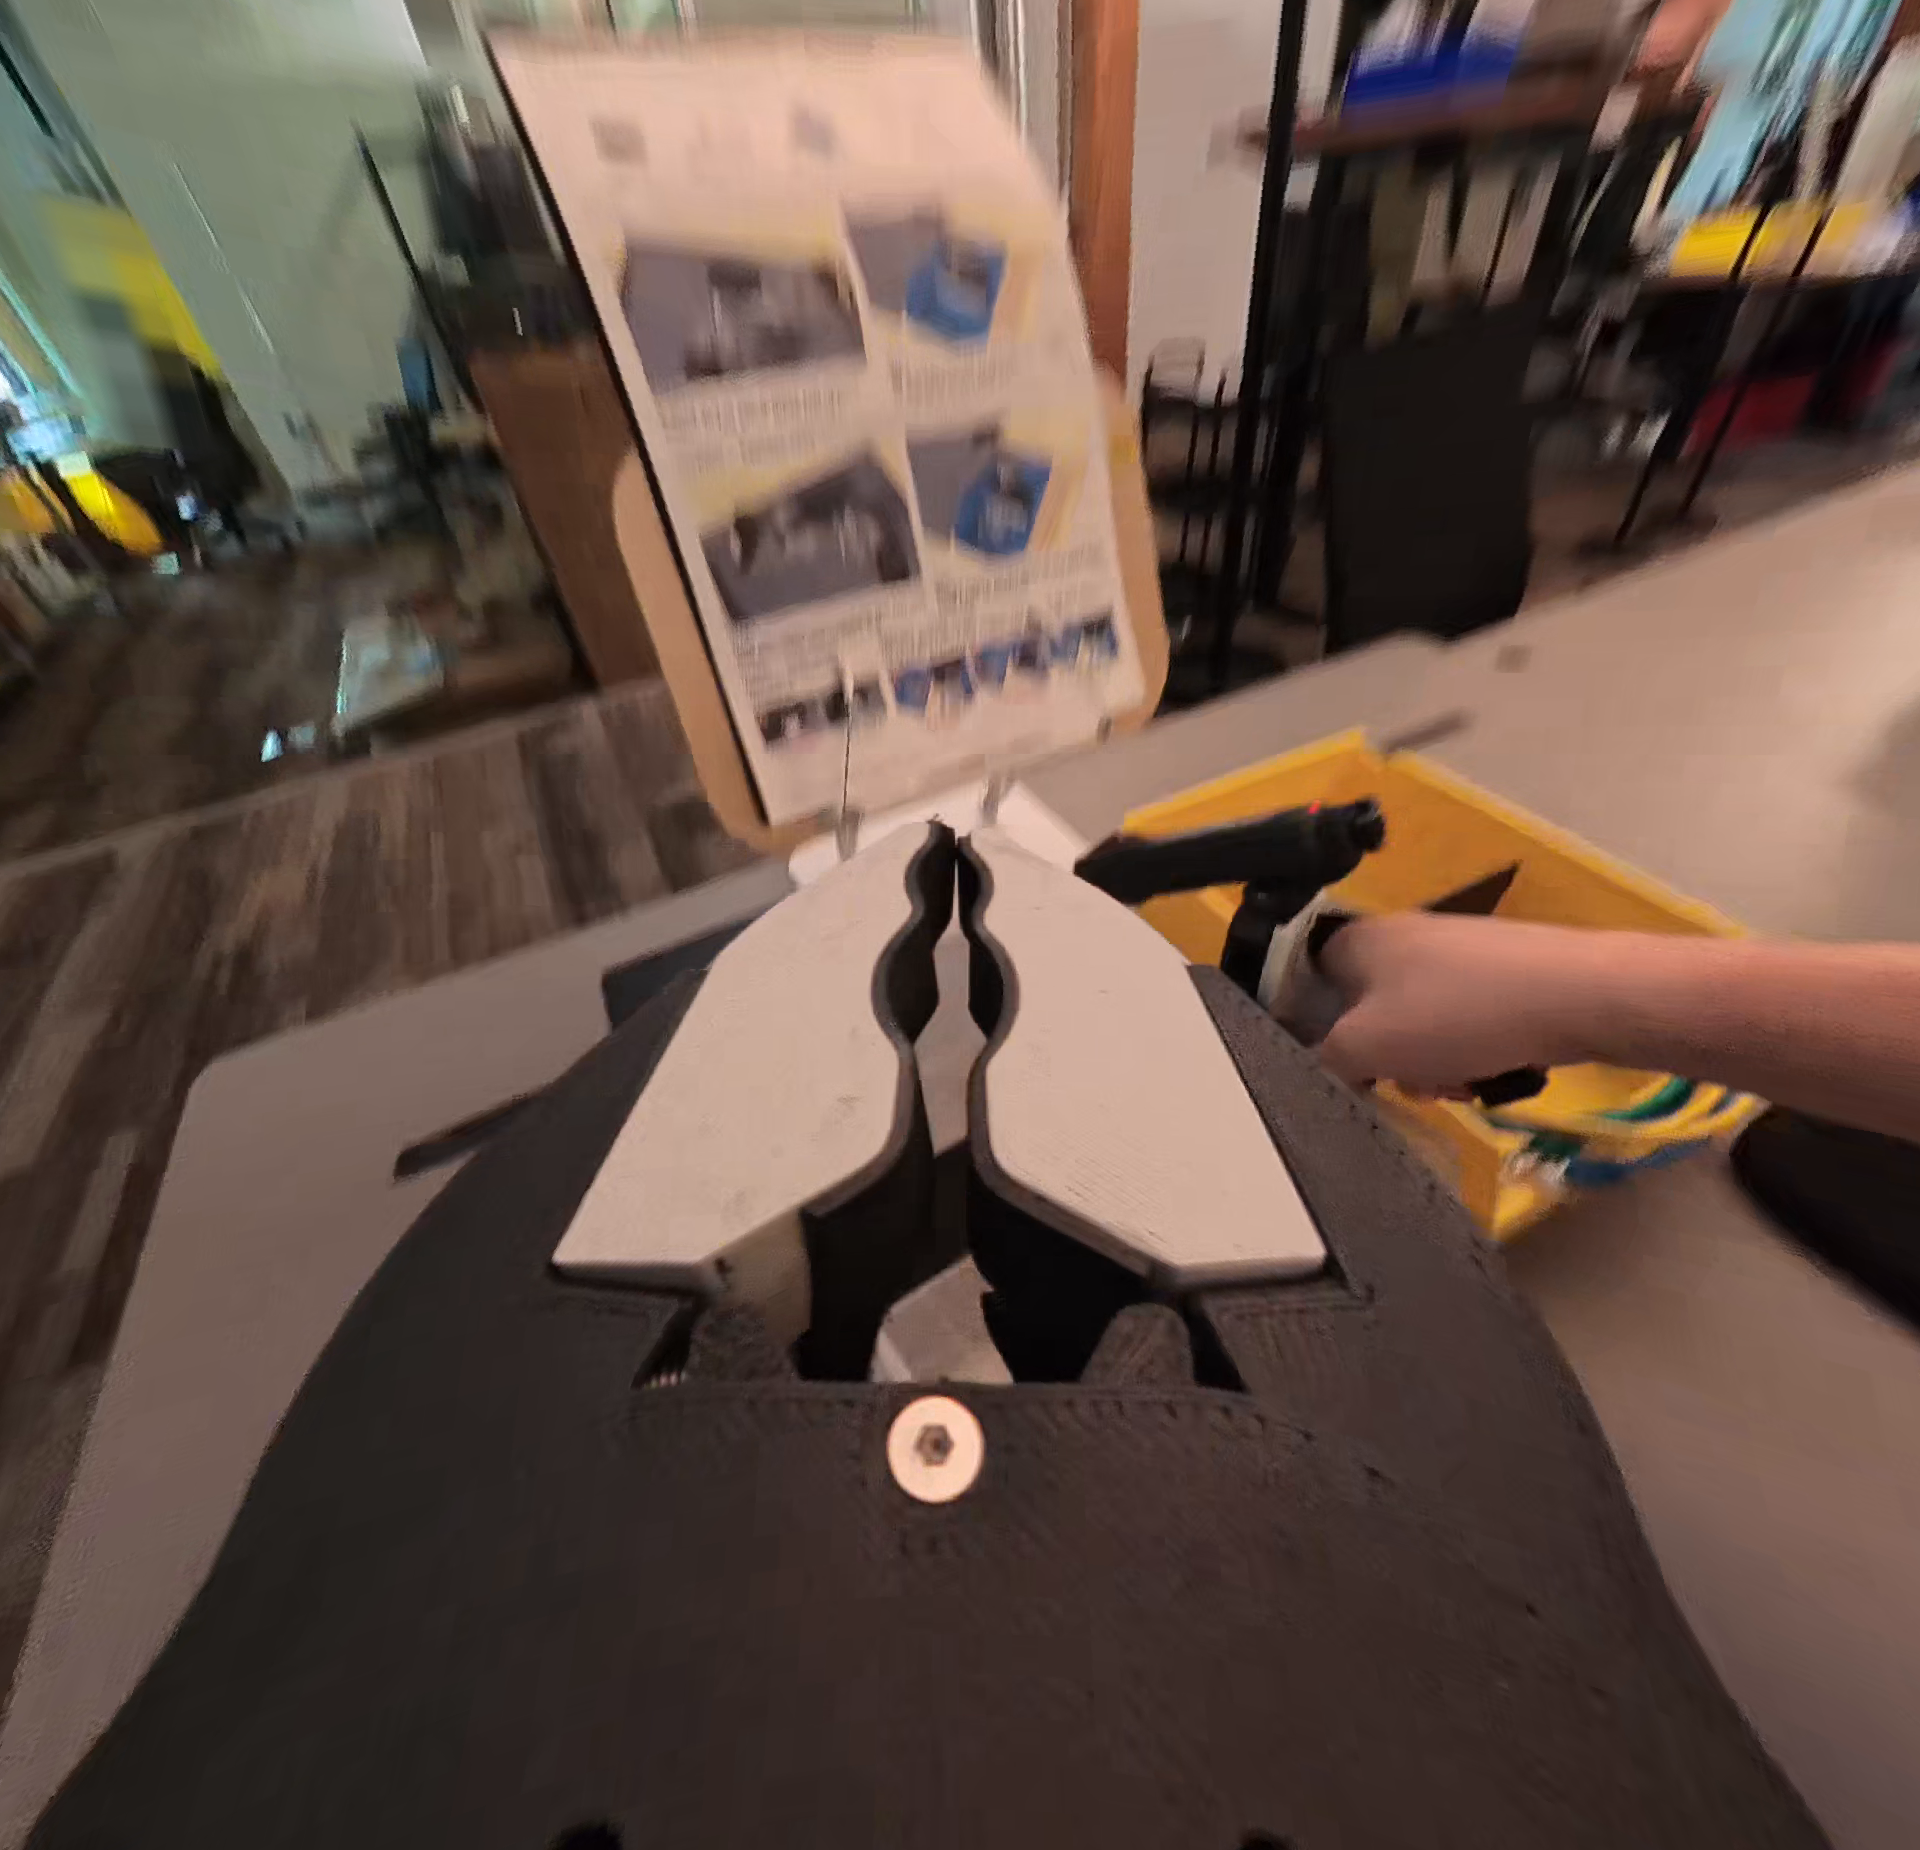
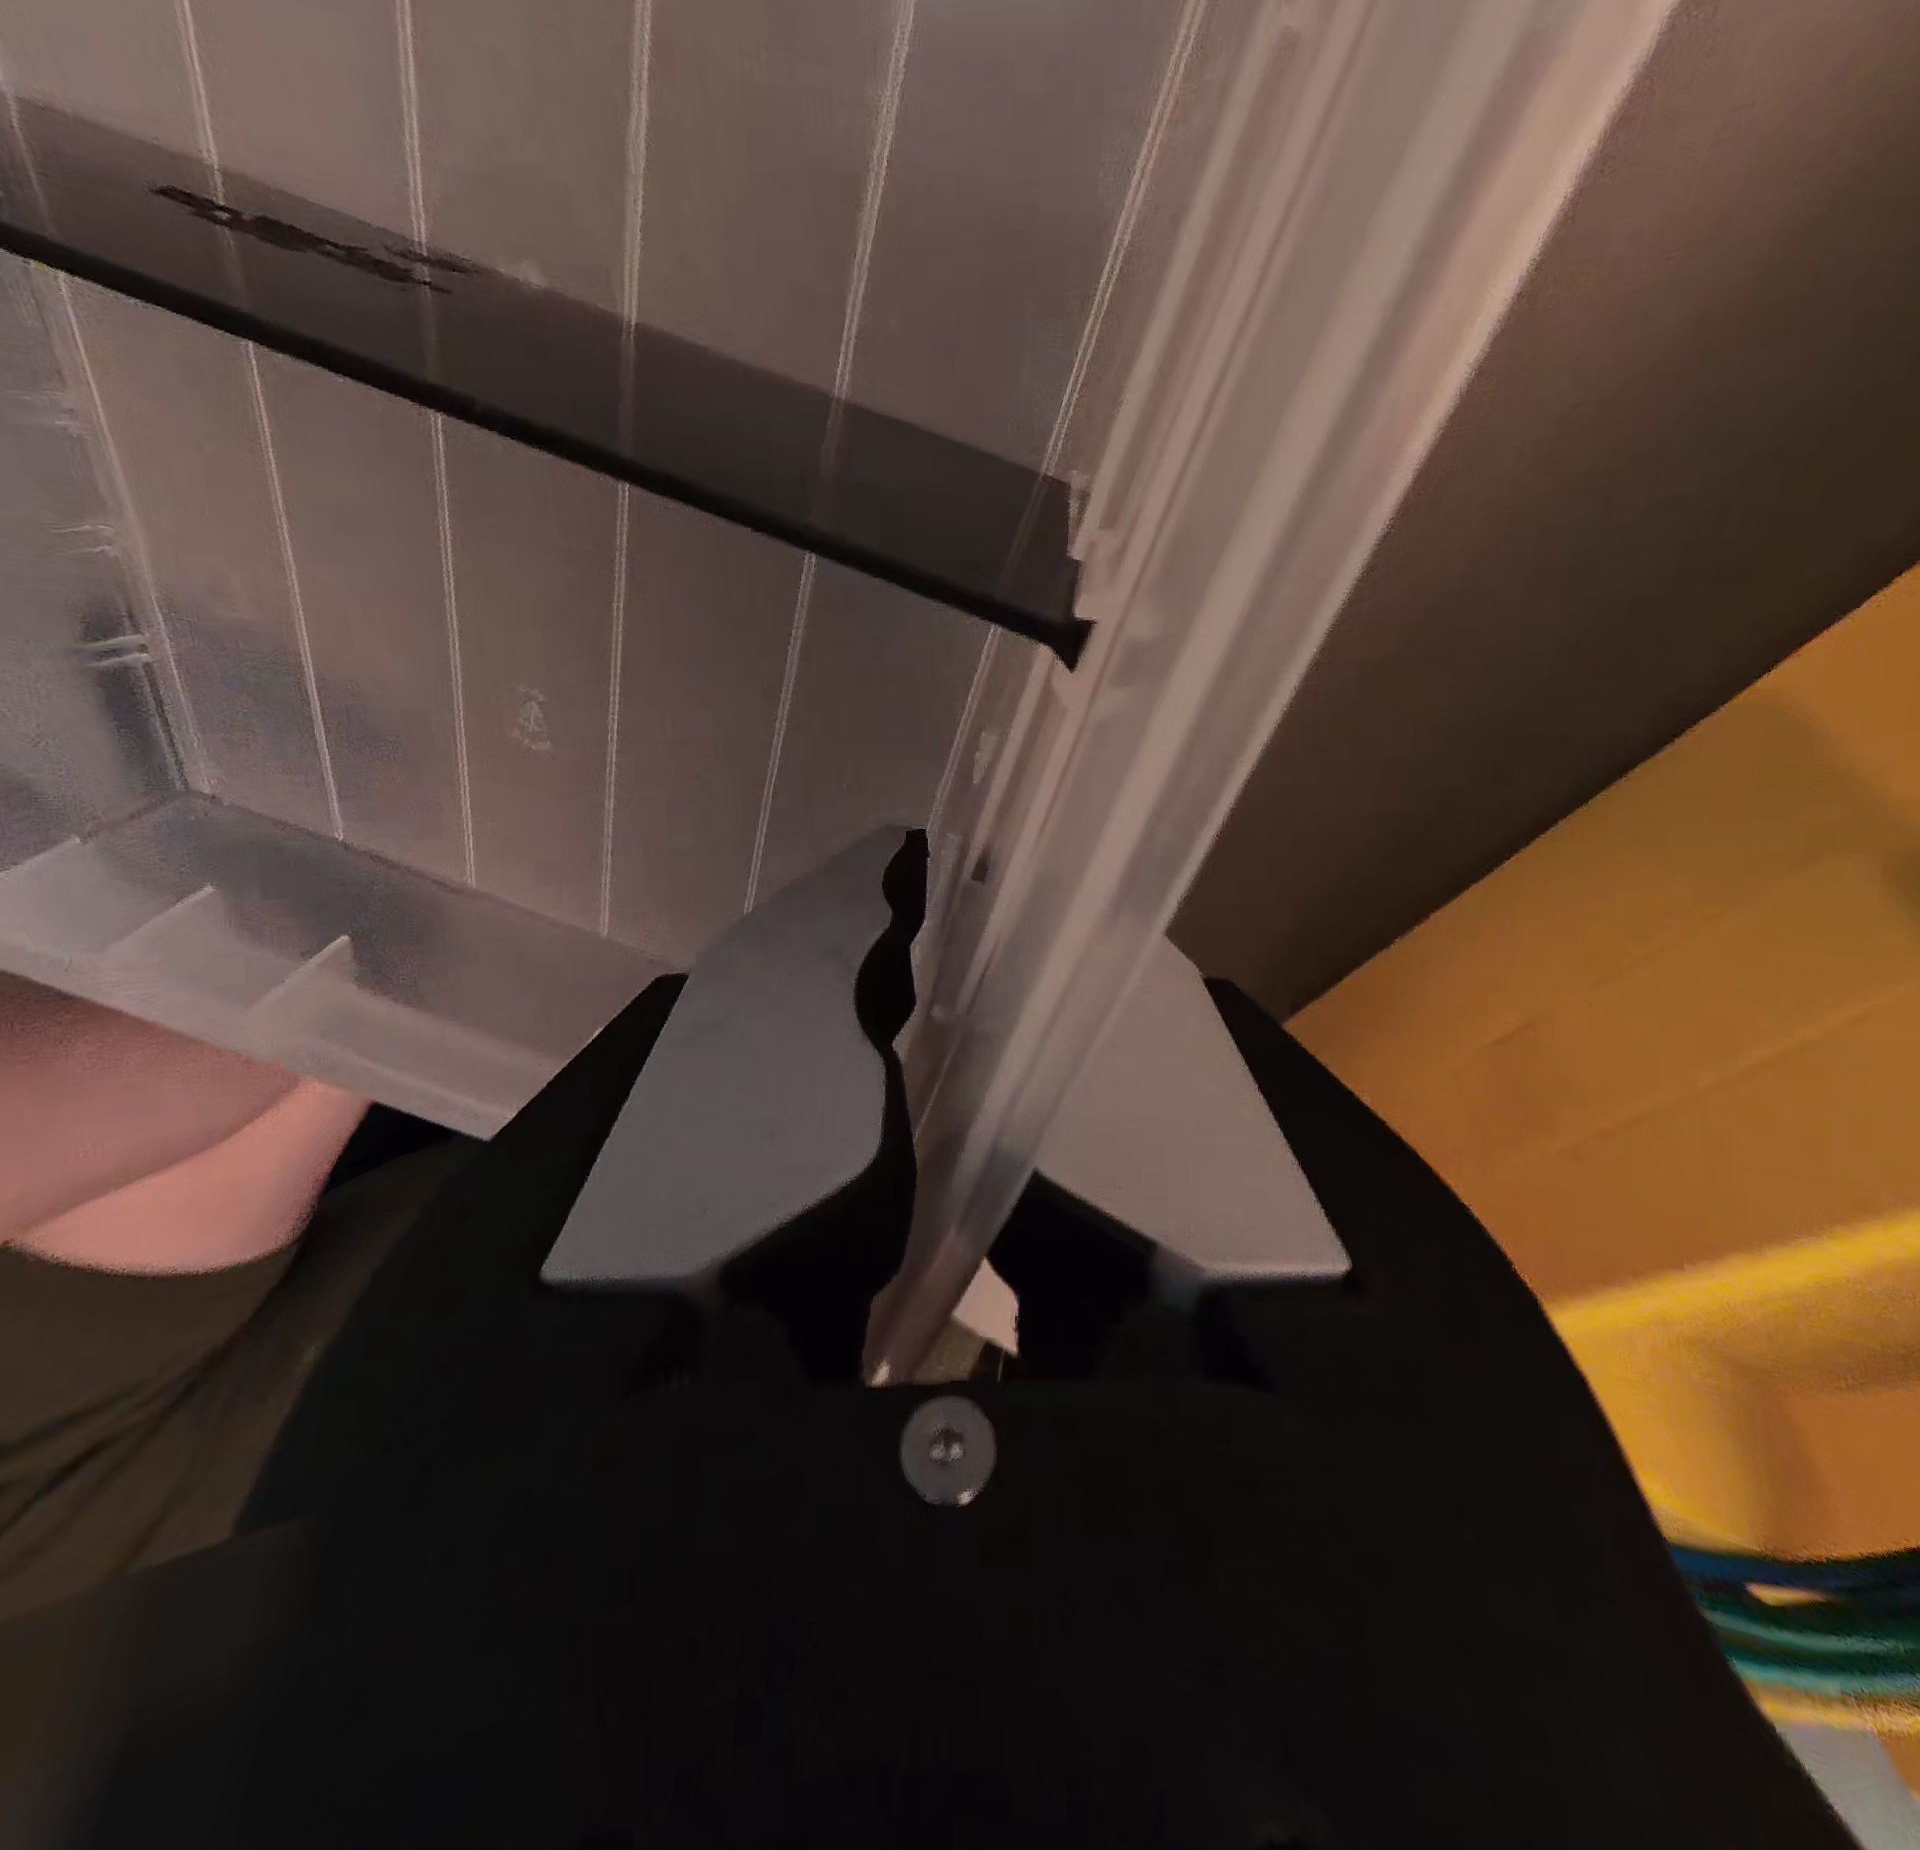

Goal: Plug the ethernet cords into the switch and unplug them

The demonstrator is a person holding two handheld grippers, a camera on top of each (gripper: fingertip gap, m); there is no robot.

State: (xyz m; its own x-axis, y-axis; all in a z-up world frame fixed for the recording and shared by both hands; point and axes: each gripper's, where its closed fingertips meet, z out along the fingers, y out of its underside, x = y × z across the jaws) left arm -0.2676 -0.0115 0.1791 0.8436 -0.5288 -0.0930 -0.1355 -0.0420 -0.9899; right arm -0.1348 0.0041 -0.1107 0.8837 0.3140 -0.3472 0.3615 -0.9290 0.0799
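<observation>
Yellow bin (image 2: 1621, 1021) beside right hand-held gripper (image 2: 940, 865) clamping clear lid (image 2: 1039, 865).

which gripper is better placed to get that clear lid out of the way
Right, probably. The right gripper is shut on the clear lid edge above the yellow bin; the left gripper is shut, empty and off beside it.

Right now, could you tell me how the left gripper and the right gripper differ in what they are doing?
The left gripper is shut on nothing, above the grey table; the right gripper is clamped on the edge of a clear plastic lid. The left is in open air; the right is down by the yellow bin. Both have grey fingers on black bodies.
</observation>
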